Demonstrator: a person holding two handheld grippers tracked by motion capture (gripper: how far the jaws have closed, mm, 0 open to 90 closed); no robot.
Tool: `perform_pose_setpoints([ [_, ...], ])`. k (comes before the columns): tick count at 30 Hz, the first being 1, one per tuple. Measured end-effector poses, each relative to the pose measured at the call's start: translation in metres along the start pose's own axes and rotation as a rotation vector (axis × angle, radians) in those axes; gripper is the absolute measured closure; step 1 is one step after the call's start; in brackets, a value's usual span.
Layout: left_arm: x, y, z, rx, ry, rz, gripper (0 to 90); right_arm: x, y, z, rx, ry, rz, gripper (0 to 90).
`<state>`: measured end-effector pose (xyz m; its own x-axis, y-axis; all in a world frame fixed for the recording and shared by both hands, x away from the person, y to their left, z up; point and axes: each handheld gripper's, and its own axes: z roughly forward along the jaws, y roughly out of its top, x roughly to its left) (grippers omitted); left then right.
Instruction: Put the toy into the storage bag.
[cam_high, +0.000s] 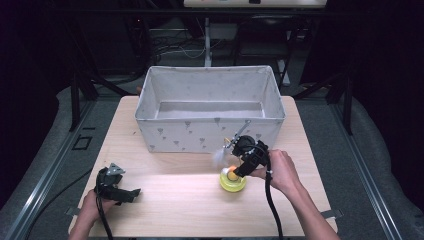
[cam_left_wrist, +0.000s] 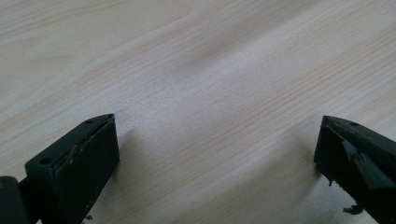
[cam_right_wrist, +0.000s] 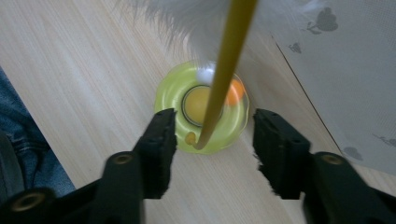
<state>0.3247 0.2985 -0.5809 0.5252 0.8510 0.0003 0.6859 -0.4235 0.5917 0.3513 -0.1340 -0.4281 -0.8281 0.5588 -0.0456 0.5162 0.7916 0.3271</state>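
**Right gripper closing in on a feather toy beside the bin**

While the left gripper (cam_high: 131, 193) is resting idle on the tabletop (cam_high: 170, 200) with jaws wide apart and empty, the right gripper (cam_right_wrist: 212, 140) is hovering over the yellow-green base (cam_right_wrist: 173, 93), jaws half closed around the yellow stick (cam_right_wrist: 224, 70) without pressing it. Its white feather (cam_high: 218, 156) is leaning toward the grey fabric bin (cam_high: 210, 135), whose near wall is crowding any lift.

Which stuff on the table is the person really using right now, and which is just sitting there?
In use:
- yellow-green toy base, between the jaws of the right claw
- yellow stick with a white feather, rising from that base

Just sitting there:
- grey fabric box behind the toy
- left claw, open over bare wooden table
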Motion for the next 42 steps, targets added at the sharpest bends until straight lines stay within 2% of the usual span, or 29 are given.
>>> perform_pose_setpoints([
  [3, 0.000, 0.000, 0.000, 0.000, -0.002, 0.001, 0.0, 0.001, 0.001, -0.002, 0.008, 0.001, -0.013, 61.8],
  [9, 0.000, 0.000, 0.000, 0.000, -0.001, 0.001, 0.0, 0.004, 0.005, -0.012, -0.005, -0.005, -0.017, 70.2],
  [16, 0.000, 0.000, 0.000, 0.000, -0.001, 0.001, 0.0, 0.005, 0.009, -0.014, 0.007, -0.001, -0.030, 86.4],
  [20, 0.000, 0.000, 0.000, 0.000, -0.001, 0.001, 0.0, 0.006, 0.012, -0.014, 0.021, -0.001, -0.041, 87.8],
  [29, 0.000, 0.000, 0.000, -0.001, -0.002, 0.002, 0.0, 0.007, 0.018, -0.015, 0.007, 0.009, -0.042, 88.1],
  [42, 0.000, 0.000, 0.000, -0.001, -0.002, 0.002, 0.0, 0.004, 0.023, -0.036, -0.034, -0.005, -0.041, 88.1],
])
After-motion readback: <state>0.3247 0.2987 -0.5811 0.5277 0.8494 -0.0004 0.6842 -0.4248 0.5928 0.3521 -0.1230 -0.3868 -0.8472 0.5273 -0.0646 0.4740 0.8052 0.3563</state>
